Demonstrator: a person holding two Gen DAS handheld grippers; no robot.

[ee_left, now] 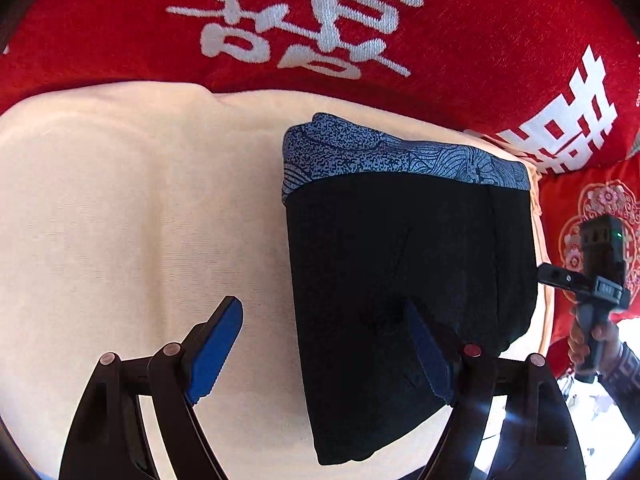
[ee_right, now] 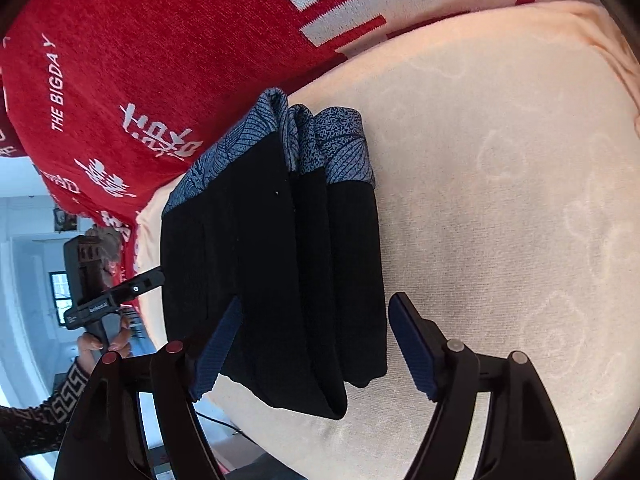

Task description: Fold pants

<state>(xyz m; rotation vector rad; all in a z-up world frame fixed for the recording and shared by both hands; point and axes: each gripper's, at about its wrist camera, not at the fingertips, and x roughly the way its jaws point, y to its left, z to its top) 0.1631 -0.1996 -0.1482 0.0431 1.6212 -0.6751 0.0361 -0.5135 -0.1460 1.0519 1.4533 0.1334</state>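
Observation:
The black pants (ee_left: 404, 280) with a blue patterned waistband (ee_left: 400, 152) lie folded into a compact stack on the cream cushion (ee_left: 140, 220). In the right wrist view the pants (ee_right: 272, 272) show several stacked layers. My left gripper (ee_left: 326, 340) is open and empty, hovering over the stack's left edge. My right gripper (ee_right: 314, 340) is open and empty above the stack's near end. The right gripper's body (ee_left: 592, 280), held in a hand, shows at the right edge of the left wrist view; the left gripper's body (ee_right: 108, 296) shows at the left of the right wrist view.
A red blanket with white characters (ee_left: 320, 20) lies behind the cushion, also in the right wrist view (ee_right: 140, 60). A red patterned cushion (ee_left: 600, 200) sits at the right. The cream cushion (ee_right: 500, 200) extends beside the pants.

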